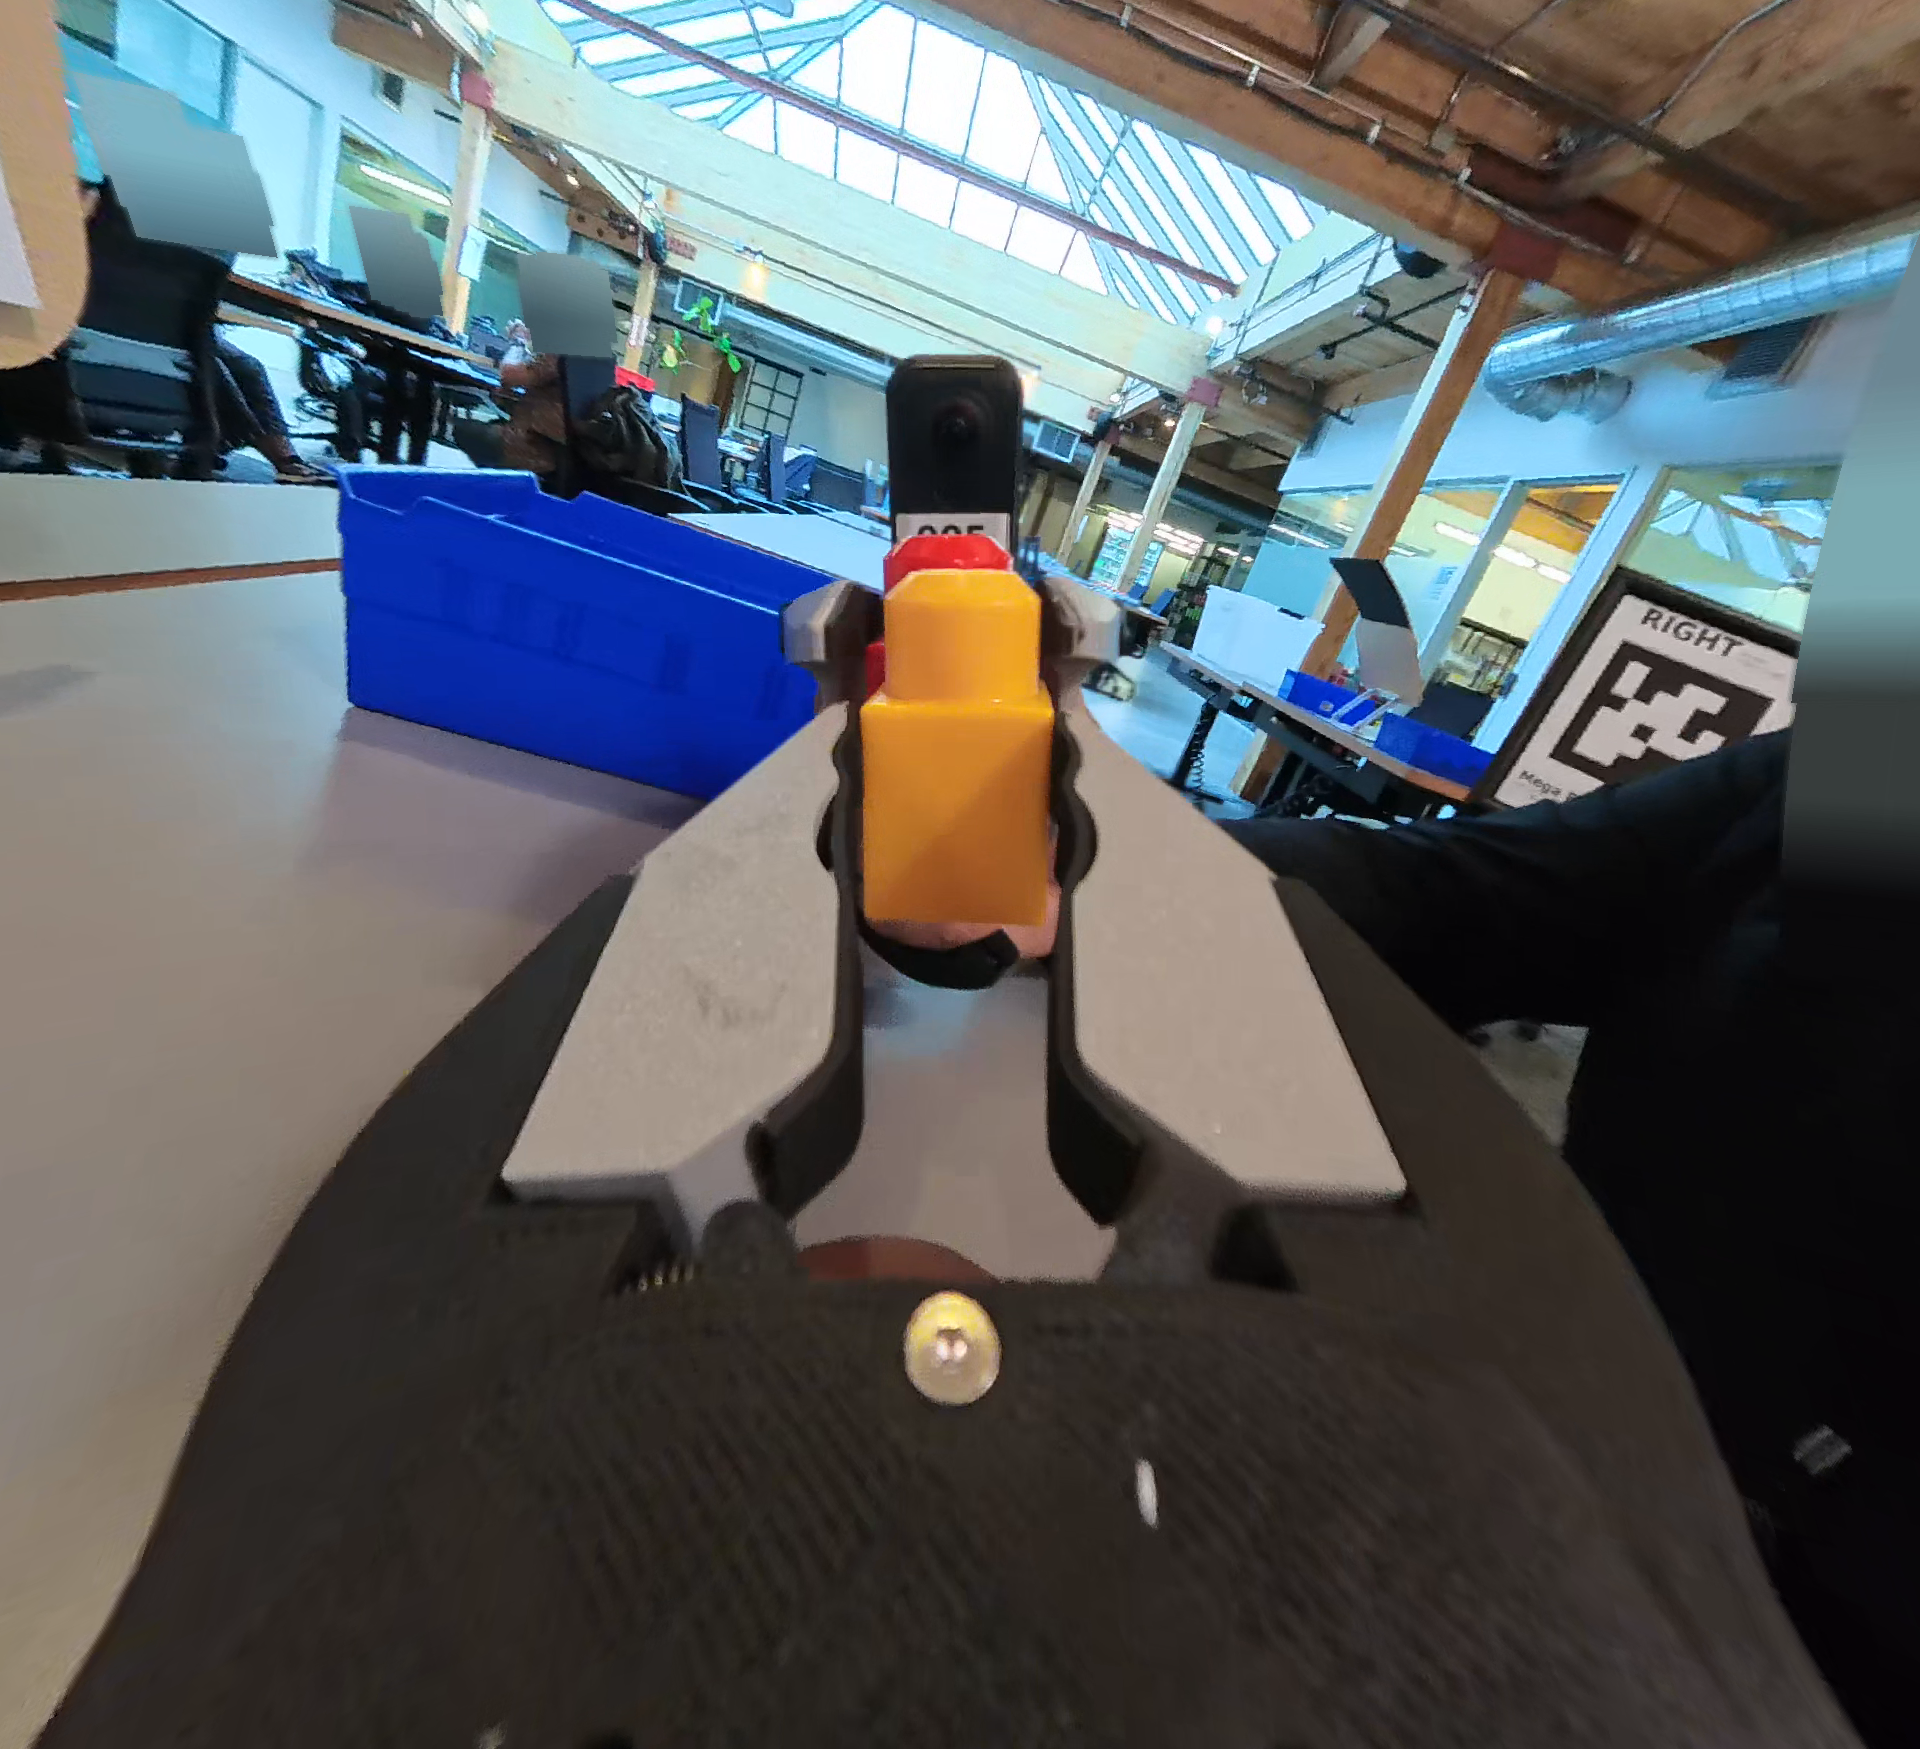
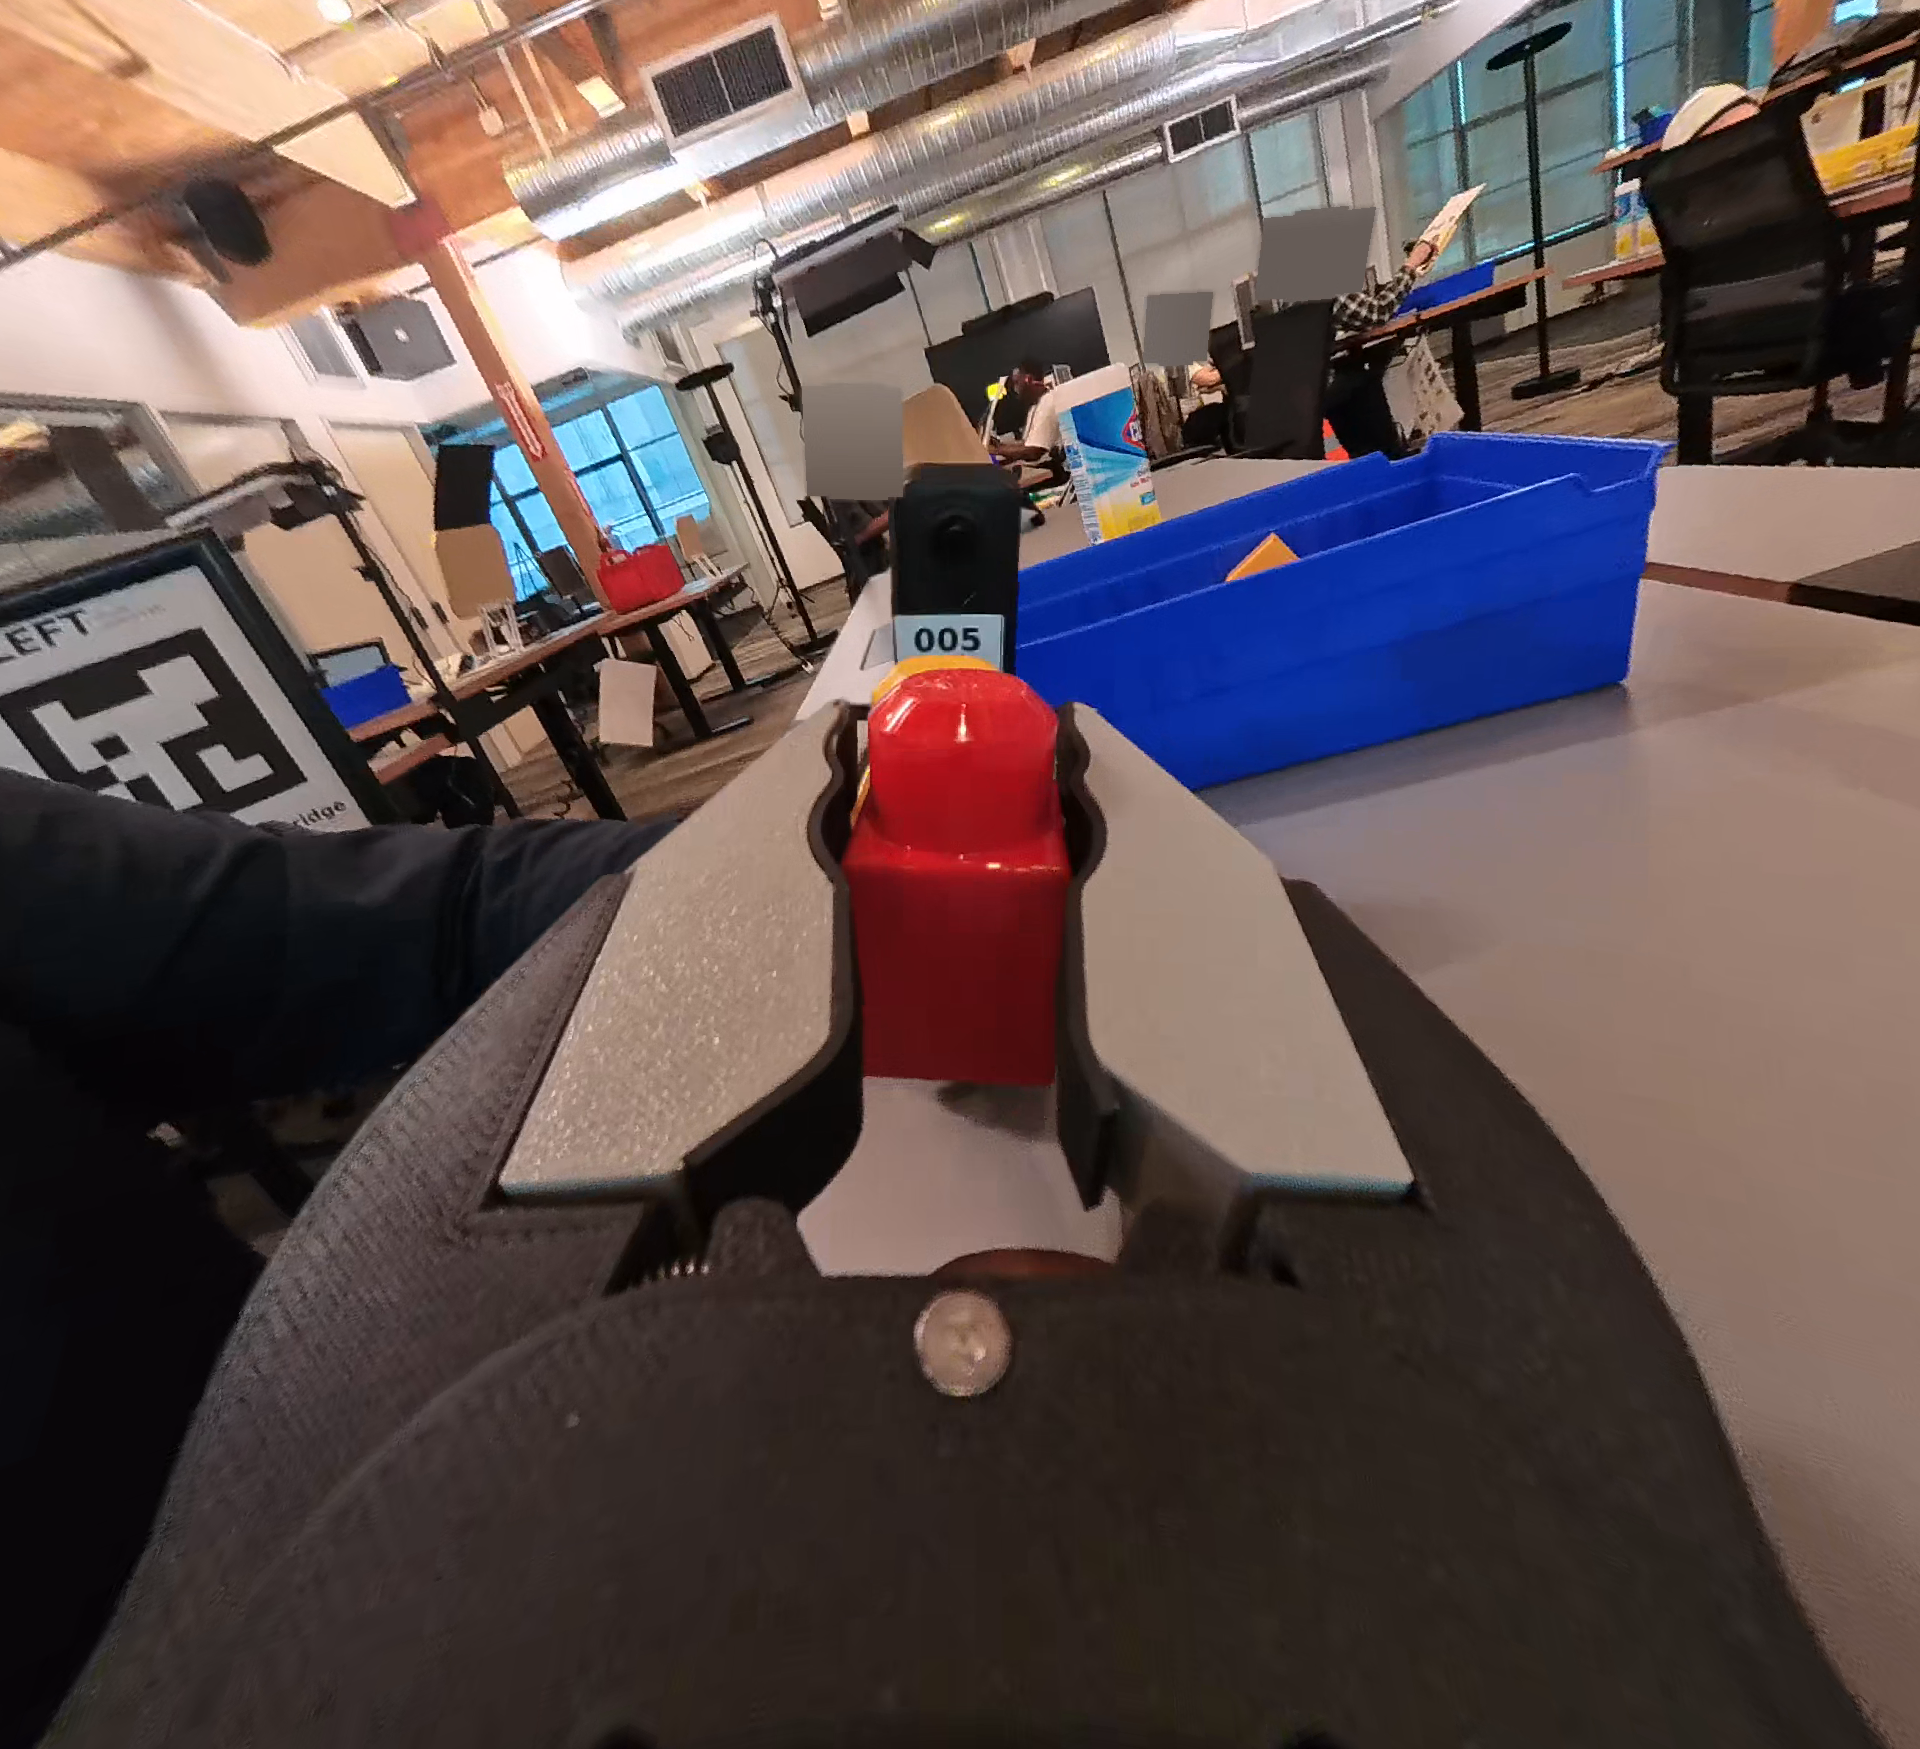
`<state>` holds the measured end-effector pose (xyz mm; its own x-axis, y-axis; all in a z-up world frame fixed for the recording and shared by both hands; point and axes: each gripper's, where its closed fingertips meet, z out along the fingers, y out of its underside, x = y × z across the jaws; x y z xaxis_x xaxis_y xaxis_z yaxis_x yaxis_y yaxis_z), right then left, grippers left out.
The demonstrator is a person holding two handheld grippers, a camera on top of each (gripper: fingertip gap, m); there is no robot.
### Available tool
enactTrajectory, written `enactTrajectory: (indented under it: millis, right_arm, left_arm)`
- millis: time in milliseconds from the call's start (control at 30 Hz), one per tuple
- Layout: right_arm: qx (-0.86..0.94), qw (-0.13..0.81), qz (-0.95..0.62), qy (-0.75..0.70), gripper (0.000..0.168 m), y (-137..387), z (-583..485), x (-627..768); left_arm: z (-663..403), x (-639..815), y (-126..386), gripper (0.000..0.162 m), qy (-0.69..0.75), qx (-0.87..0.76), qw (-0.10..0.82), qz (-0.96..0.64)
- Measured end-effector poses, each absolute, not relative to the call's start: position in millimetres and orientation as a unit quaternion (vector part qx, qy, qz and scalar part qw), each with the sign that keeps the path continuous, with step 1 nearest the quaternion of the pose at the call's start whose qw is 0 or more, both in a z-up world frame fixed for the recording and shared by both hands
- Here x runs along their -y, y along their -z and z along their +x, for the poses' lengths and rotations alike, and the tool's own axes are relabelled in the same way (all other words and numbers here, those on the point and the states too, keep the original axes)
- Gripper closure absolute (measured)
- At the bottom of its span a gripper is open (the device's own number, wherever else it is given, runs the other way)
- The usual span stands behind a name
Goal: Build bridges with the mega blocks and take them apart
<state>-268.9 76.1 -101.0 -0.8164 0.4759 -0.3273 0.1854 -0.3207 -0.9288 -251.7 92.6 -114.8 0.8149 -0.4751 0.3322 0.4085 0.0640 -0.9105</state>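
The left gripper [image 1: 954, 764] has its fingers [image 1: 727, 878] clenched on a yellow block [image 1: 956, 806], a glossy plastic piece with a square body and one round stud on top. It sits upright between the fingers, near their tips. Just past it, a red block [image 1: 940, 551] shows above the yellow stud, and beyond that stands the black camera [image 1: 951, 442] of the other gripper, facing back.

The right gripper [image 2: 961, 878] grips the red block [image 2: 961, 930] the same way, fingers [image 2: 717, 951] closed against its two sides. This block is the same shape: square body, single rounded stud, shiny surface. A sliver of the yellow block [image 2: 891, 673] peeks out just beyond the red stud, so the two blocks meet or nearly meet between the two sets of fingertips; whether they touch cannot be told.

A small white label [image 2: 948, 639] with printed digits is fixed below the facing camera. Beyond the fingers, a blue bin [image 2: 1351, 619] rests on the grey tabletop [image 2: 1610, 868]; an orange piece [image 2: 1262, 556] lies inside it. Behind the bin stands a wipes canister [image 2: 1107, 463] with a printed wrapper. A board [image 1: 1652, 702] with a black-and-white square marker and a printed word leans off to the side of the fingers. A dark sleeve [image 2: 260, 930] reaches across beside them.
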Motion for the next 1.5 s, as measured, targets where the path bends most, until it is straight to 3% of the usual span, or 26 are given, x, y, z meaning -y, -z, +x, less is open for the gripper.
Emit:
enactTrajectory:
  millis: [533,667,1000,1167,1267,1333,1500]
  right_arm:
    - [0.595,0.061,-0.29,-0.747,0.132,118,-271,-61]
    - [0.567,0.029,-0.283,-0.773,0.132,114,-268,-58]
    - [0.605,0.049,-0.276,-0.745,0.132,121,-266,-60]
    - [0.656,0.122,-0.242,-0.704,0.116,127,-264,-51]
    - [0.642,0.11,-0.248,-0.717,0.121,126,-266,-56]
    - [0.651,0.11,-0.253,-0.708,0.142,131,-271,-63]
    - [0.621,0.089,-0.283,-0.726,0.143,131,-282,-67]
  left_arm:
    - [-245,-100,135,0.125,0.254,-0.045,0.692,-0.674]
    - [-237,-98,131,0.125,0.316,-0.038,0.678,-0.662]
    - [-236,-103,140,0.125,0.235,-0.075,0.679,-0.691]
    - [-230,-108,145,0.126,0.187,-0.094,0.675,-0.708]
    - [-235,-105,145,0.125,0.187,-0.089,0.676,-0.708]
    - [-249,-105,152,0.125,0.169,-0.085,0.661,-0.726]
    - [-257,-108,152,0.125,0.193,-0.057,0.656,-0.727]
